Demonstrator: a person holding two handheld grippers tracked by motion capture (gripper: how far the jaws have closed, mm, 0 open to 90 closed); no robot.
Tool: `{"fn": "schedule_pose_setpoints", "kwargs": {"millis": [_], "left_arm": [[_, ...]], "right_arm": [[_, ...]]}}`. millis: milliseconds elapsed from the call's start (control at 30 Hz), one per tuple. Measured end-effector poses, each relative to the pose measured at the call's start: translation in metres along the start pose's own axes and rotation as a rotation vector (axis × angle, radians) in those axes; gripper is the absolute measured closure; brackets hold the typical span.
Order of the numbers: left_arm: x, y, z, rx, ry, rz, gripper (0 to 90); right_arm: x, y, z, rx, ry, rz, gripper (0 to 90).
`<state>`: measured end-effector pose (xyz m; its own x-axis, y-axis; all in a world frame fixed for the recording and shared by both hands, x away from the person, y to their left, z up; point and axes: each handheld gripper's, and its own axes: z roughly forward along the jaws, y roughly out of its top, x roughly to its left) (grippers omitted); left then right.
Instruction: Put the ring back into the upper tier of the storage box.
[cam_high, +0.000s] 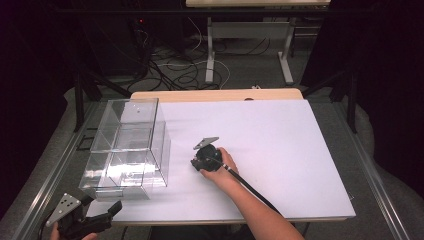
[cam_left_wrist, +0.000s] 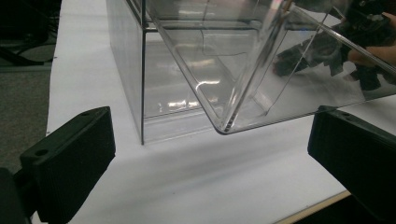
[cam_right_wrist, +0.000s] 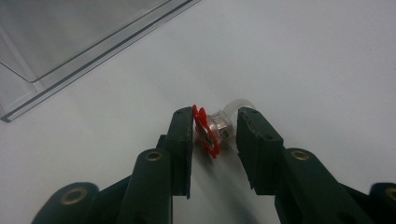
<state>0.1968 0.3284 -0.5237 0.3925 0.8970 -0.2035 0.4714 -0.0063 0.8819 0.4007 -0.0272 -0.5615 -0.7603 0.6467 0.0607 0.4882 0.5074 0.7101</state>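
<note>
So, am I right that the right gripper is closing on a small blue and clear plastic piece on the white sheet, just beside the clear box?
Not quite: the piece is red and clear, not blue, as the right gripper view shows. The rest holds: the right gripper has it between its jaws on the white sheet, beside the clear box.

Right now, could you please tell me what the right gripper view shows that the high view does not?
The right gripper view adds a small red-and-clear part lying between the right gripper's jaws. Its red side is against one pad, but I cannot tell whether the other pad presses on it. The high view adds the left gripper at the table's near left corner, the forearm, and the cables on the floor. Both show the clear box and the white table.
</note>
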Motion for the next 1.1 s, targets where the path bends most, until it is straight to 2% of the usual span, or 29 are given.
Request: {"fn": "schedule_pose_setpoints", "kwargs": {"millis": [433, 633, 933, 967, 1100], "left_arm": [[0.0001, -0.0001, 0.0, 0.0, 0.0, 0.0, 1.1], [0.0003, -0.0001, -0.0002, 0.0, 0.0, 0.0, 1.1], [0.0001, -0.0002, 0.0, 0.0, 0.0, 0.0, 1.1], [0.0001, -0.0002, 0.0, 0.001, 0.0, 0.0, 1.1], [0.0001, -0.0003, 0.0001, 0.002, 0.0, 0.0, 1.1]], "right_arm": [[0.0001, 0.0001, -0.0003, 0.0, -0.006, -0.001, 71.0], [-0.0026, 0.0004, 0.0006, -0.013, -0.001, -0.028, 71.2], [-0.0015, 0.0007, -0.0009, -0.013, 0.007, 0.001, 71.2], [-0.0004, 0.0006, -0.0021, -0.004, 0.009, 0.031, 71.2], [-0.0006, 0.0012, -0.004, -0.006, 0.01, 0.045, 71.2]]}}
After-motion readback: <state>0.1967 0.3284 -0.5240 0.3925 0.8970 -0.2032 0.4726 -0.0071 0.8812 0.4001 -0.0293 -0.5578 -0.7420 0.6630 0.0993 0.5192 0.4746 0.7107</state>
